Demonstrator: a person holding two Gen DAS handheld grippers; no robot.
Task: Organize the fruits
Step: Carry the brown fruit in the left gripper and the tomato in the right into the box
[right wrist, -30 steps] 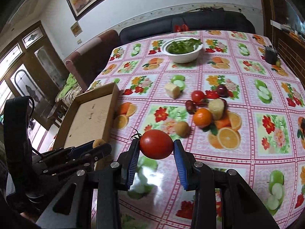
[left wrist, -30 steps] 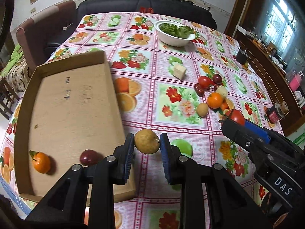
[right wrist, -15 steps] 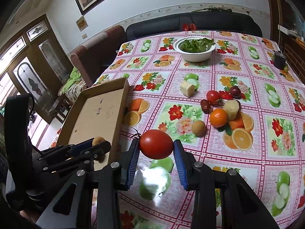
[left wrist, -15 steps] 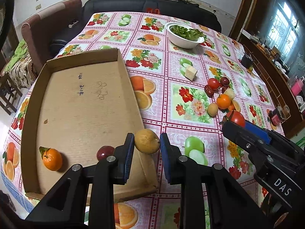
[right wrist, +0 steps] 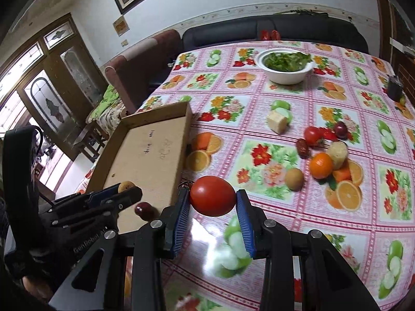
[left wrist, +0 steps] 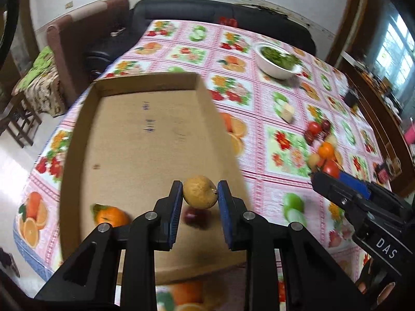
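Fruit-print tablecloth (right wrist: 290, 119) under cardboard tray (left wrist: 145, 140), sofa (right wrist: 272, 31) behind

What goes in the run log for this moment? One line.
left gripper: shut on pear, above cardboard tray | right gripper: shut on tomato, above tablecloth

White walls, a dark sofa (right wrist: 272, 33) and stained-glass wooden doors (right wrist: 49, 98).

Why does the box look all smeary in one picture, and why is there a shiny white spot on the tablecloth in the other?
Left wrist view: the cardboard box and tablecloth are motion-blurred, while the yellow fruit in the left gripper stays sharp. Right wrist view: mostly sharp, with glare on the glossy cloth just under the tomato in the right gripper; edges bend from the fisheye lens.
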